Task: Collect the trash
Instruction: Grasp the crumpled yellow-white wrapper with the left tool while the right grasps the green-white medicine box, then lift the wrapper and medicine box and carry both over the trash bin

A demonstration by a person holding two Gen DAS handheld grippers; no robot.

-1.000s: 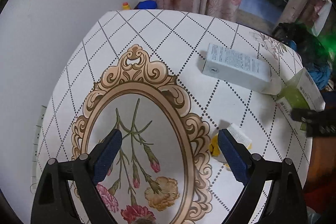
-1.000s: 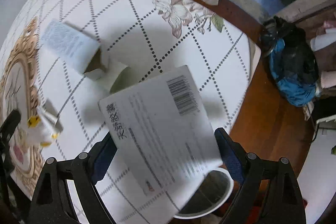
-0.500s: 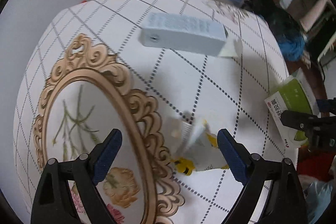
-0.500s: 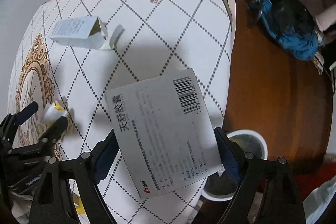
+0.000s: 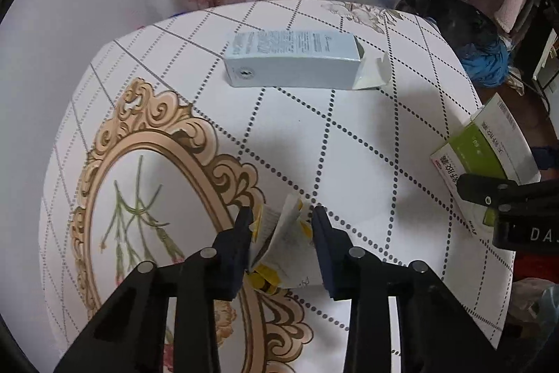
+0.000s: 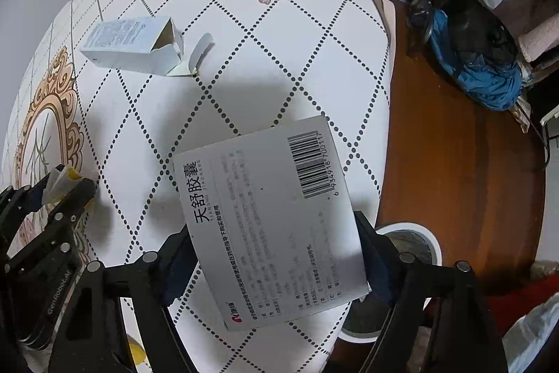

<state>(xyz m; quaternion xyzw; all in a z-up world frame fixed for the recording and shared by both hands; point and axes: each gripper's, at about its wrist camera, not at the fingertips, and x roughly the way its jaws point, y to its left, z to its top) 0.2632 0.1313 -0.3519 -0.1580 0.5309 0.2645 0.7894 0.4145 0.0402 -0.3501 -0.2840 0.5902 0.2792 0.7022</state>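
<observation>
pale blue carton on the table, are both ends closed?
No. In the right wrist view the pale blue carton lies on the table with one end flap folded open, showing its hollow inside.

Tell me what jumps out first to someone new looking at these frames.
The right gripper holds a flat medicine box with a barcode, above the table's edge and near the white bin on the floor. The left gripper has its jaws around a crumpled yellow-and-white wrapper, and a pale blue carton lies open-ended farther back on the tablecloth.
</observation>
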